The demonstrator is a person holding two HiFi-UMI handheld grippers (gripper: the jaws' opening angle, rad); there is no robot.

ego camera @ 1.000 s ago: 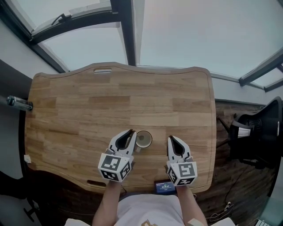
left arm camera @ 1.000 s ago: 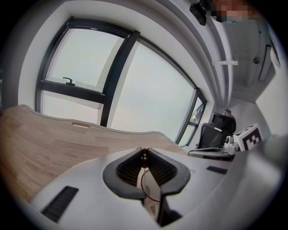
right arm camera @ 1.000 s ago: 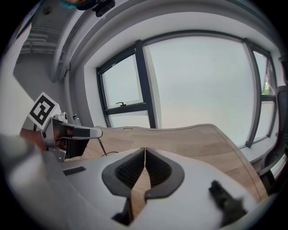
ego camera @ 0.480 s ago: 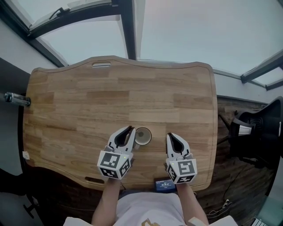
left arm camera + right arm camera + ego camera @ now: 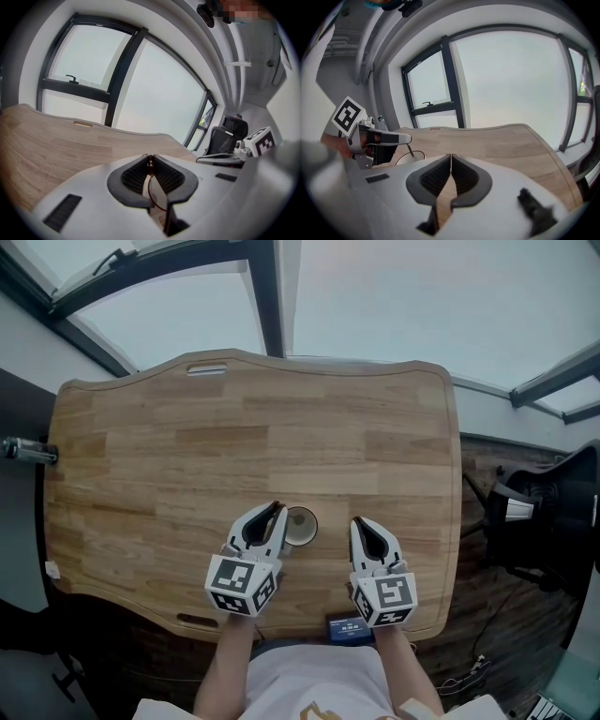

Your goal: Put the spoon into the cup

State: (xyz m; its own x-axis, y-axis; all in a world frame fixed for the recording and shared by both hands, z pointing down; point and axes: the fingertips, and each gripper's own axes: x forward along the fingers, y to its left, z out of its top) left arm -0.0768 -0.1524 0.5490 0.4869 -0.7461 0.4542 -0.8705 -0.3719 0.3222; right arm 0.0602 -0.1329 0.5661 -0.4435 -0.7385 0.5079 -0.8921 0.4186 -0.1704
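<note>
Left gripper (image 5: 273, 510): jaws drawn together on the thin handle of the spoon (image 5: 151, 162), pinched right at their tips; it hovers at the cup's 9 o'clock rim.
Spoon: seen from the right gripper view as a slim stem running from the left gripper's tips down inside the cup; its bowl is hidden.
Cup (image 5: 302, 527): pale, upright on the table (image 5: 234, 437), in the near half, between the two grippers, touching neither.
Right gripper (image 5: 358, 523): jaws closed against each other with nothing held, only wood showing through the gap beneath them; it sits at the cup's 3 o'clock, a little apart.
Person: forearms reach in from the table's 6 o'clock edge.
Small dark device (image 5: 349, 628): on the 6 o'clock edge, just behind the right gripper.
Black chair (image 5: 548, 512): off the table at 3 o'clock.
</note>
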